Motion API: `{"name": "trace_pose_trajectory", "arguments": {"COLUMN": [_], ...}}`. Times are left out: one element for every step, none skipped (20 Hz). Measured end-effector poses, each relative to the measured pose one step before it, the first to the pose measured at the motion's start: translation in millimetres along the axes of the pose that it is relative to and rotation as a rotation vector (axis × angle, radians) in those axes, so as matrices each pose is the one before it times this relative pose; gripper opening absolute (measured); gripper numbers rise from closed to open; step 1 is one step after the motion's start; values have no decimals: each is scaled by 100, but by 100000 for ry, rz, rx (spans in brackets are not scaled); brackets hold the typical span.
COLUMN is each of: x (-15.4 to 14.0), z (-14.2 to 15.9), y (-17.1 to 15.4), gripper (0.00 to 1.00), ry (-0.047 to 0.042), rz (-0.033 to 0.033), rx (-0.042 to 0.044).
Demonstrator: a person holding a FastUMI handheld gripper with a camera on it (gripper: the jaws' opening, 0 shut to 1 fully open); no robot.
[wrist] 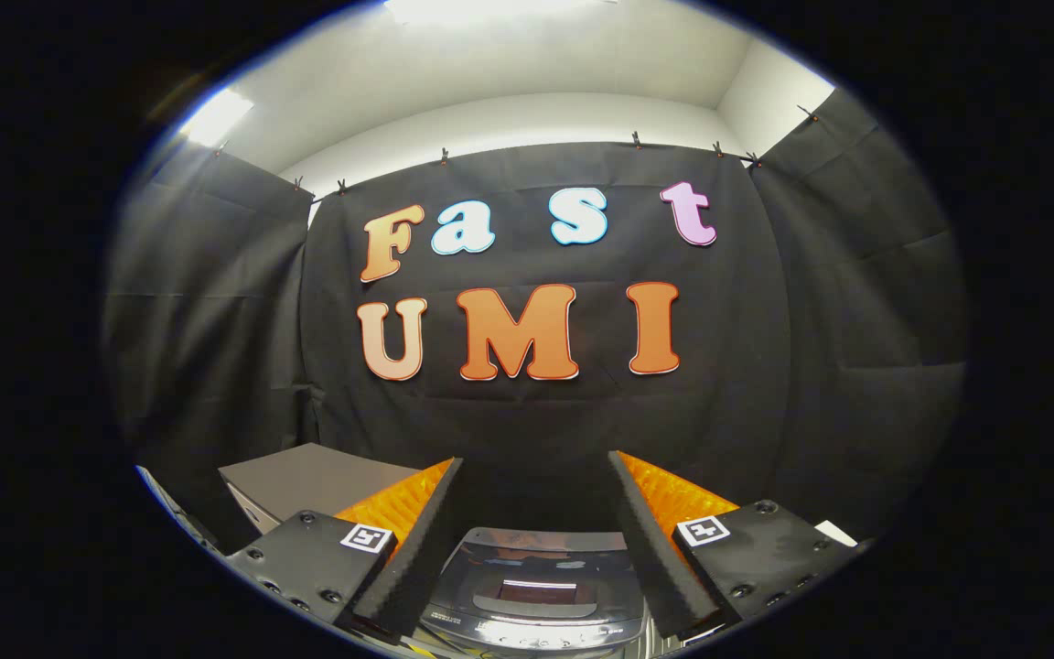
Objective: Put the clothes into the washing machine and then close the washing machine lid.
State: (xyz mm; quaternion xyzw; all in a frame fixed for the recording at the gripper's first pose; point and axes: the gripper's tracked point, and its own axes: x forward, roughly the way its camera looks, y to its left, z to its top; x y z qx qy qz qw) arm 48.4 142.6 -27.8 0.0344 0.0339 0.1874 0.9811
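Hovering claw (534,476) spread wide, washing machine (534,586) lid shut below

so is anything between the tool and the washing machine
Nothing visible. The tool is open with nothing between its fingers, and the washing machine sits just below and ahead, framed by them. Its glossy lid looks closed.

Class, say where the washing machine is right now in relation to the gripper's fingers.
In the gripper view, the washing machine sits low between the two spread fingers of the open gripper, just below and ahead of them, with a grey box off to its left.
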Motion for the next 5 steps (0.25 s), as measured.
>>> {"name": "trace_pose_trajectory", "arguments": {"x": [48, 8, 76, 9, 55], "z": [-94, -22, -96, -139, -82], "y": [-116, -101, -114, -87, -161], "gripper": [97, 97, 97, 97, 97], "ry": [-61, 30, 133, -4, 100], "rz": [-389, -294, -178, -328, -373], "rx": [171, 300, 434, 550, 441]}}
